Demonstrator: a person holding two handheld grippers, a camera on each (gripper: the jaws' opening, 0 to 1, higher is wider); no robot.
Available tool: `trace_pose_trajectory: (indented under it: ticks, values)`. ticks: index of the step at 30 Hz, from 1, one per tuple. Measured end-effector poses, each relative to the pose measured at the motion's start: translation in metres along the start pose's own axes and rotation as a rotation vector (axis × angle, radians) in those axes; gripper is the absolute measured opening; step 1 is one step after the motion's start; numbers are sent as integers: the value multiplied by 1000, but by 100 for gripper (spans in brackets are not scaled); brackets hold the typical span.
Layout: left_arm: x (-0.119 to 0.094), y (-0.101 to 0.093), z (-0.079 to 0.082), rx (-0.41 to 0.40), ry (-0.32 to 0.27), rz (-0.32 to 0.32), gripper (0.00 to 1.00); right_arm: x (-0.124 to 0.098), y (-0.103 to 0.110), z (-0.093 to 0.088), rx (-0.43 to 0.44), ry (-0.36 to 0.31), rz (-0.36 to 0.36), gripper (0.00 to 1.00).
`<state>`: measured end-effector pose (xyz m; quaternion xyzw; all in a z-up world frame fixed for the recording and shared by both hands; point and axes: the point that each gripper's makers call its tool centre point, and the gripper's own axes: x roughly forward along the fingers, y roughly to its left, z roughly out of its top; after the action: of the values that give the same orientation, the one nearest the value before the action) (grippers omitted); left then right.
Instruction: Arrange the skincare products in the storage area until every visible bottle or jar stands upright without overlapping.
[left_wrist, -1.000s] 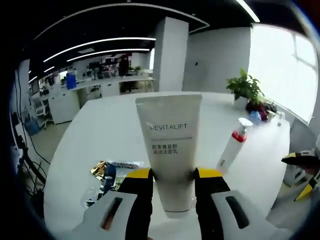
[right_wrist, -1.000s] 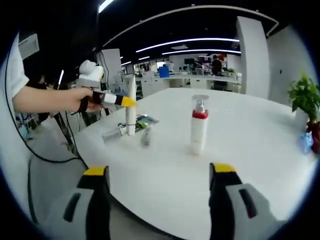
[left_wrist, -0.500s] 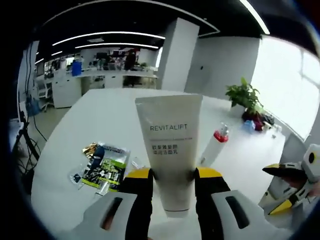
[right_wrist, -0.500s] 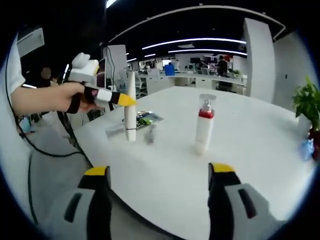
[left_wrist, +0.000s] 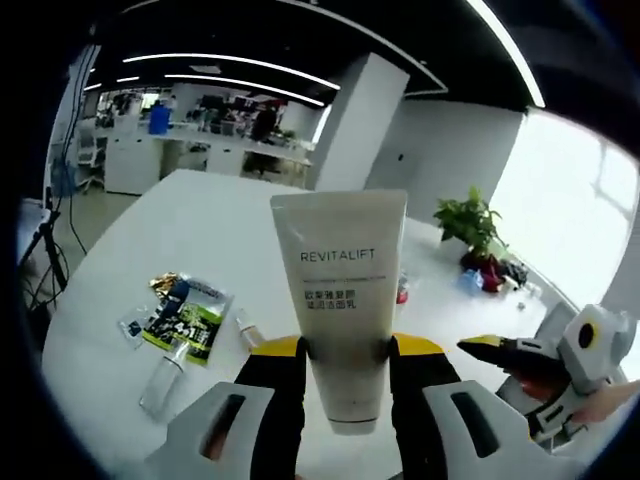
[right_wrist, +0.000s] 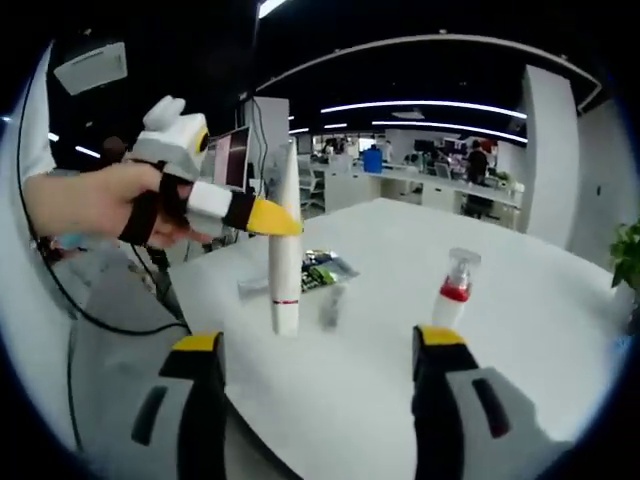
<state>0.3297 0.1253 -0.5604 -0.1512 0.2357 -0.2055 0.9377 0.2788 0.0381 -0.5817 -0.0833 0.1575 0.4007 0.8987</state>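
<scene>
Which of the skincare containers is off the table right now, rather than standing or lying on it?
The white REVITALIFT tube, clamped in the left gripper. The red-collared pump bottle stands on the table; a clear bottle lies flat by the sachets.

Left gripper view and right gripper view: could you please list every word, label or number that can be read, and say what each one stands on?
"REVITALIFT": on the white tube held between the jaws of the left gripper.
Small lines under it on the tube, some in Chinese characters: too small to read.
Print on the green sachet lying on the white table: too blurred to read.
Pump bottle with the red collar: no readable text.
</scene>
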Motion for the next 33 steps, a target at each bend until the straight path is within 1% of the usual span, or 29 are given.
trace_pose_trajectory:
  ticks: [3,6,8,9,11,14,20,23,29,31,33]
  values:
    - [-2,-8,-3,-2,7,-13,29,10,9,13,-5,-31,33,73]
    - [-3,-20,-5,-18,8,-31,29,21,20,17,-26,-34,82,70]
    - [-3,-33,-7,-17,16,-53,29,26,25,17,-36,-31,100,67]
    - [-3,-41,-7,-10,22,-68,29,28,25,17,-42,-32,104,66]
    - [-4,-50,-7,-7,25,-81,29,29,24,18,-42,-34,104,63]
    - [-7,-59,-4,-21,19,-99,29,27,18,23,-23,-51,90,57]
    - [-9,-65,-2,-25,20,-114,29,23,11,29,2,-72,78,32]
    - [-8,-68,-1,-21,21,-122,29,23,12,27,21,-61,89,24]
    - [-8,-70,0,-9,26,-135,29,21,11,29,35,-75,93,22]
    - [-9,-71,0,4,31,-140,30,21,12,28,74,-70,112,21]
    - [-9,-72,-1,10,34,-147,30,20,14,27,105,-78,135,20]
